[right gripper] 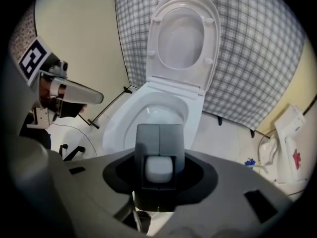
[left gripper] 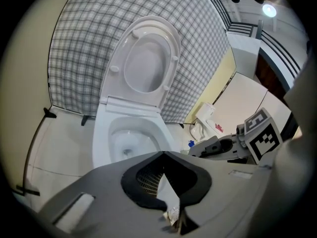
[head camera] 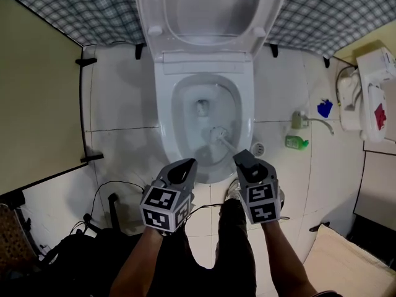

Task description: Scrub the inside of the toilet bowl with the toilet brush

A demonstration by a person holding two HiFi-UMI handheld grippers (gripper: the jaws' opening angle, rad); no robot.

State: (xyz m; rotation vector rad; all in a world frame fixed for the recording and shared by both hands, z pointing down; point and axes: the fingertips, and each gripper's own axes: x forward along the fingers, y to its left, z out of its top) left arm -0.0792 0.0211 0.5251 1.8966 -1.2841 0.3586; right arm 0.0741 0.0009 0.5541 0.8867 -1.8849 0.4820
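The white toilet (head camera: 162, 113) stands with seat and lid (head camera: 210, 8) raised. The brush's bristle head (head camera: 218, 133) sits inside the bowl, low on its near right wall. Its pale handle (head camera: 230, 146) slants up to my right gripper (head camera: 243, 158), which is shut on it. In the right gripper view the handle's rounded end (right gripper: 159, 168) shows between the closed jaws of that gripper (right gripper: 159, 133), above the bowl (right gripper: 124, 120). My left gripper (head camera: 187, 164) hovers over the bowl's near rim, shut and empty. In the left gripper view, the left gripper (left gripper: 163, 153) shows its jaws met at the tip.
A green bottle (head camera: 296, 142) and a blue object (head camera: 325, 108) sit on the tiled floor right of the toilet, near a white unit (head camera: 371, 91). A checked covering (head camera: 80, 5) hangs behind. A beige partition (head camera: 37, 98) stands left. Cables (head camera: 102, 193) lie at the near left.
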